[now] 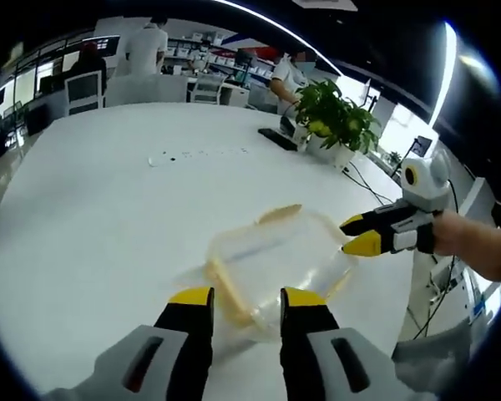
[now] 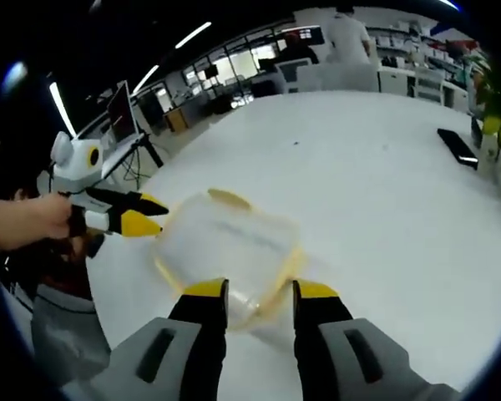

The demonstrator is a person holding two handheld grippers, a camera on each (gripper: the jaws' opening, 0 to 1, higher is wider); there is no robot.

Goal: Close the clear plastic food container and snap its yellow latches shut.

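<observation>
A clear plastic food container (image 1: 271,267) with yellow latches (image 1: 280,214) sits near the edge of a white table (image 1: 108,209), between the left gripper (image 1: 245,299) and right gripper (image 2: 259,290), both jaws parted, gripping nothing.

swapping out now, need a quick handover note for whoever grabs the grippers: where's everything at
Left gripper: jaws open, at one edge of the container, holding nothing.
Right gripper: jaws open, at the opposite edge.
The container sits on the white table with its lid on.
Done: lid looks closed.
Left: one yellow latch still sticks outward, so snap it; the other latches are too blurred to judge, so check them.
</observation>
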